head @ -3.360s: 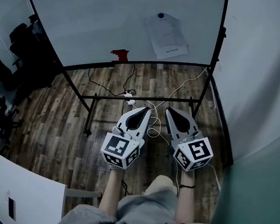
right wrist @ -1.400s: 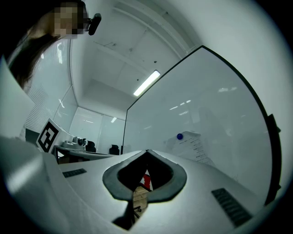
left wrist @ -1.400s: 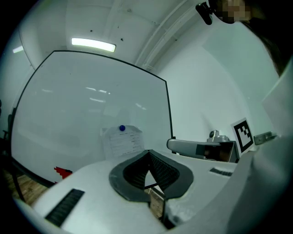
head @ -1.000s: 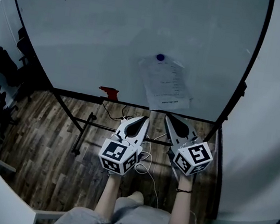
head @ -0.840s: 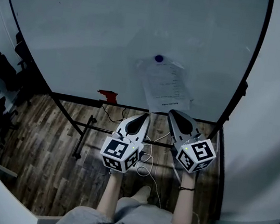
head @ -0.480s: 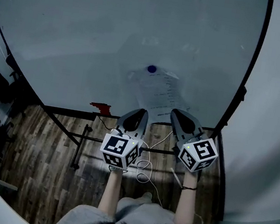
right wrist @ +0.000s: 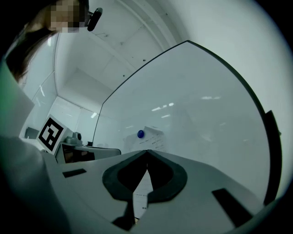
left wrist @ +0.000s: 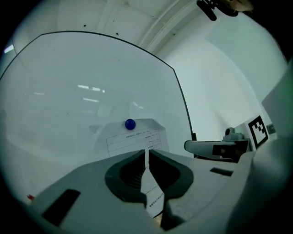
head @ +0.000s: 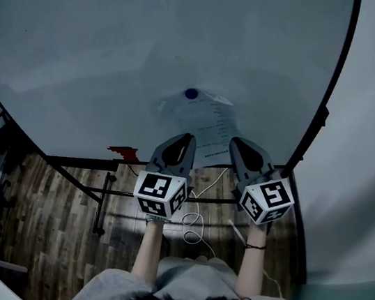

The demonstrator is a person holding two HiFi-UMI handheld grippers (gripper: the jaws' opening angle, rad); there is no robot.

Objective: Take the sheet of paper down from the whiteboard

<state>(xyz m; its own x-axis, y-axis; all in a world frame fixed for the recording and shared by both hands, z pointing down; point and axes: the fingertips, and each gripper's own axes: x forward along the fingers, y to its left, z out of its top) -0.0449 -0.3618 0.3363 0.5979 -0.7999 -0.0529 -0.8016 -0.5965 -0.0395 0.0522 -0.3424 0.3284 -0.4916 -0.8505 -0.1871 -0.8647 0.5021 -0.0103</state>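
– At 12 o'clock of the head view, what've we got?
– Whiteboard, fills most of the pic. Sheet of paper is on it near centre, tilted, w/ a blue magnet at its top edge.
– Grippers?
– Both at 6 o'clock of the sheet, side by side. Left gripper has its tip over the sheet's lower left edge; right gripper sits just beside the lower right corner. Touching or not, can't tell from up here. Red item on the board's ledge at 8 o'clock, white cable on the wood floor at 6.
– Left gripper view?
– Left gripper has jaws together, tips meet, nothing pinched. Sheet is straight ahead at 12 of the tips, flat on the board, magnet above it. Some of its print shows thru the hollow behind the tips. Right gripper at 3 o'clock.
– Right gripper view?
– Same. Right gripper has jaws closed, empty. Sheet at 12 o'clock, magnet at its upper left, board spreading to 3. Left gripper at 9 o'clock, its marker cube beside it.
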